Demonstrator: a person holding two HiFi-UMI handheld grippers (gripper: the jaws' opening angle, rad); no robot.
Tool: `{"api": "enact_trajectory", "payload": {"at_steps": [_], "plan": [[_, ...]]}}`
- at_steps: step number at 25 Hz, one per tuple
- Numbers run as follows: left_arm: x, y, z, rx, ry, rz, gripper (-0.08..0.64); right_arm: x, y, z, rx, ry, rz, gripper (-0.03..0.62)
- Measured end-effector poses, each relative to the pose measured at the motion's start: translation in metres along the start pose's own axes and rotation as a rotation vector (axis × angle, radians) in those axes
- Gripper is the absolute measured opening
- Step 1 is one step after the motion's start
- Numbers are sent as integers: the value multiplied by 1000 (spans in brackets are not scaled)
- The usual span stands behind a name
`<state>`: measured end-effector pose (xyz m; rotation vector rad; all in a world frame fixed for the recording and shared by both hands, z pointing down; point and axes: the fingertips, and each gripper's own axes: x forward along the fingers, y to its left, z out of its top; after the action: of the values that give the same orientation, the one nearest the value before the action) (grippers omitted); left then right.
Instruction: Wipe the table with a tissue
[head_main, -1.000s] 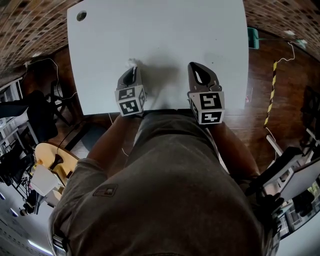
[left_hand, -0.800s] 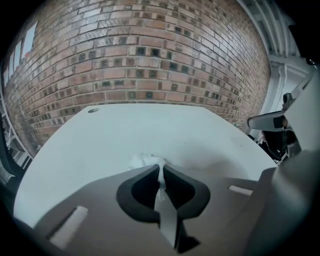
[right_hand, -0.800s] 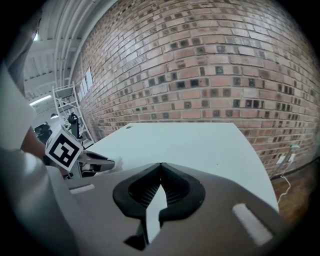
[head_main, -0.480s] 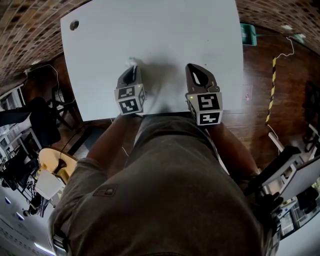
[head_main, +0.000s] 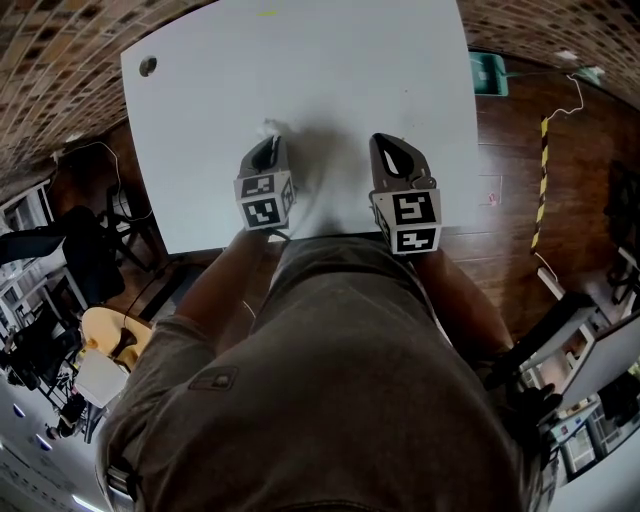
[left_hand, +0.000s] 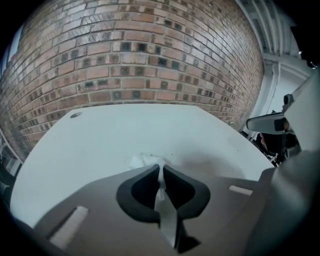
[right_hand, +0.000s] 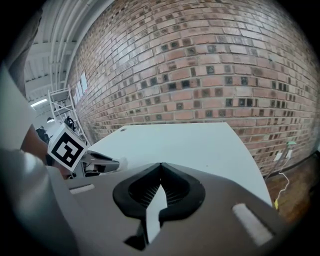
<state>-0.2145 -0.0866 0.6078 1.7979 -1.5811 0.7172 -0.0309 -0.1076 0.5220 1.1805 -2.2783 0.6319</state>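
One hole (left_hand: 75, 115) beyond left tongs' (left_hand: 160, 169) tissue (left_hand: 142, 161)

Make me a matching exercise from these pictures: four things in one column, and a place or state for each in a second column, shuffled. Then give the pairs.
Things
1. left gripper
2. right gripper
3. tissue
4. round hole

Places and states
A. shut, with nothing between the jaws
B. near the far left corner of the table
C. shut on a thin white strip that runs between its jaws
D. white, bunched up just past the jaw tips

Pairs: 1-C, 2-A, 3-D, 4-B
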Motion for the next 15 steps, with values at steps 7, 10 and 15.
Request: {"api": "enact_trajectory", "payload": {"at_steps": [7,10,15], "plan": [[13,-20,13,37,10,-47,15,-7,-12,-2,13,12,-26,14],[18,-31,18,52,13,-69,15,-8,-18,2,24,-7,-33,14],[23,-47,22,78,23,-102,15,-11,-26,5,35,-20,-45,14]]}}
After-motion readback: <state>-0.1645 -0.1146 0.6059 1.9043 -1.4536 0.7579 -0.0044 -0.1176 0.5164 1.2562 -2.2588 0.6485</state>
